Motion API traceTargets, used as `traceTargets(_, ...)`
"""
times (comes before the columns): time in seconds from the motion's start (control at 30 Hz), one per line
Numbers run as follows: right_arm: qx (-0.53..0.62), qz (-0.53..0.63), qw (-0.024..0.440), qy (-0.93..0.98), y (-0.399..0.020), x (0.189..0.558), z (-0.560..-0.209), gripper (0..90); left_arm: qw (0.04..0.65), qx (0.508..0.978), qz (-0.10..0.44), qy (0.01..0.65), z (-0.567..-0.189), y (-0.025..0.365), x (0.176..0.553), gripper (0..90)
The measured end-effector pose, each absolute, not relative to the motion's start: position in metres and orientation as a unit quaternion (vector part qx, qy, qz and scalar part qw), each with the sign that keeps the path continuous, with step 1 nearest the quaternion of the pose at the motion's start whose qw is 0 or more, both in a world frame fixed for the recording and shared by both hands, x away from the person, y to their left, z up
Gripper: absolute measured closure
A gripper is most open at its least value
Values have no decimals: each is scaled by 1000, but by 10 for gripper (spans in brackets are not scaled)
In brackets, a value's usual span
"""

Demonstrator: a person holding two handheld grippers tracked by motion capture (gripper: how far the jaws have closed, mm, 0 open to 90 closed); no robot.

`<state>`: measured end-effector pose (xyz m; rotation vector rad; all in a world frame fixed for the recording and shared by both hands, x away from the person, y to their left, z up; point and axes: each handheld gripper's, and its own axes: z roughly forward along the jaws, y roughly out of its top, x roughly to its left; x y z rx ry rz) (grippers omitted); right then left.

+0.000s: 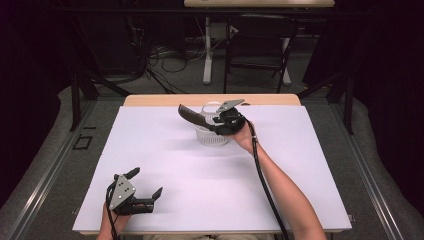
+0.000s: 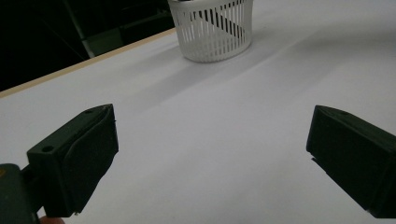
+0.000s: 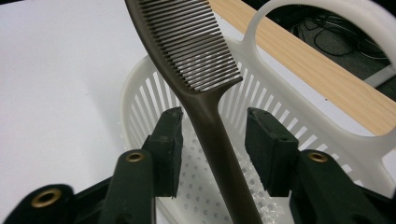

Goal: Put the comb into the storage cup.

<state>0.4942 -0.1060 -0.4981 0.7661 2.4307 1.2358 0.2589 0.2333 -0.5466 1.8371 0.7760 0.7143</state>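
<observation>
A dark brown comb (image 1: 191, 115) slants up to the left out of a white slotted basket (image 1: 212, 136) at the table's far middle. My right gripper (image 1: 216, 124) hovers over the basket. In the right gripper view the comb's (image 3: 187, 42) handle runs between the jaws of the right gripper (image 3: 212, 122) with a gap on each side, so the jaws are open and the pads do not press on it. Its lower end is hidden below the frame, over the basket (image 3: 140, 93). My left gripper (image 1: 147, 182) rests open and empty near the front left edge; the left gripper (image 2: 210, 158) faces the distant basket (image 2: 212, 32).
The white table top (image 1: 200, 180) has a wooden strip (image 1: 165, 100) along its far edge. The basket has a looped white handle (image 3: 327, 9) on its far side. A chair (image 1: 260, 45) and floor cables (image 1: 170, 60) lie beyond the table.
</observation>
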Motion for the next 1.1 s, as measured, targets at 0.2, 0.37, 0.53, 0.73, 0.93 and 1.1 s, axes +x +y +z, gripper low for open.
traceTargets(0.2, 270, 438, 149, 844, -111, 489, -488, 476, 490, 755, 293, 322, -547, 233, 259, 23)
traceTargets(0.37, 278, 446, 143, 839, -117, 484, -478, 405, 491, 755, 294, 320, -546, 233, 258, 23)
traceTargets(0.53, 290, 454, 138, 831, -127, 477, -470, 338, 491, 755, 294, 321, -546, 234, 258, 23)
traceTargets(0.73, 290, 454, 126, 833, -141, 470, -468, 247, 490, 755, 295, 322, -546, 233, 258, 23)
traceTargets(0.93, 294, 453, 120, 833, -150, 460, -470, 189, 491, 754, 295, 321, -546, 232, 258, 23)
traceTargets(1.1, 293, 456, 116, 832, -157, 454, -470, 157, 491, 754, 295, 322, -546, 233, 258, 23)
